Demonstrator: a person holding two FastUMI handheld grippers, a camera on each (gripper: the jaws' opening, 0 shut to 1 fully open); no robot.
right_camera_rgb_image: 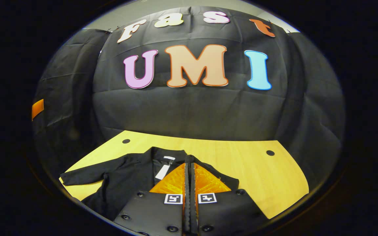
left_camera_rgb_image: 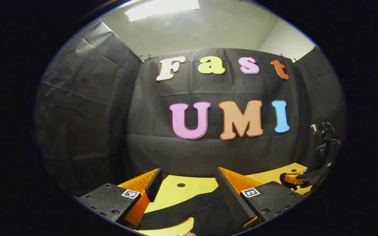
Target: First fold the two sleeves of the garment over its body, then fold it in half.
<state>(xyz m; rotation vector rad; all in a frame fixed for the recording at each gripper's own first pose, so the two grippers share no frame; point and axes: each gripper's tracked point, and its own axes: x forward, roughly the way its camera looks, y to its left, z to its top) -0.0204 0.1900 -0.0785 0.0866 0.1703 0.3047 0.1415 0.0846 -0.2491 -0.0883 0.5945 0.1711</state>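
Left gripper view has the left gripper [left_camera_rgb_image: 189,183] at 6 o'clock, its fingers spread well apart above the yellow tabletop [left_camera_rgb_image: 172,193], with part of the black garment [left_camera_rgb_image: 208,209] lying between and below them. At 4 o'clock the other gripper sits near the tabletop's edge. Right gripper view shows the right gripper [right_camera_rgb_image: 189,164] at 6 o'clock, fingers pressed together; whether cloth is pinched between them I cannot tell. The garment [right_camera_rgb_image: 126,177] lies on the tabletop [right_camera_rgb_image: 258,177] from 6 to 8 o'clock, one sleeve [right_camera_rgb_image: 84,177] stretched toward 8 o'clock.

No readable text, only square coded markers on grippers
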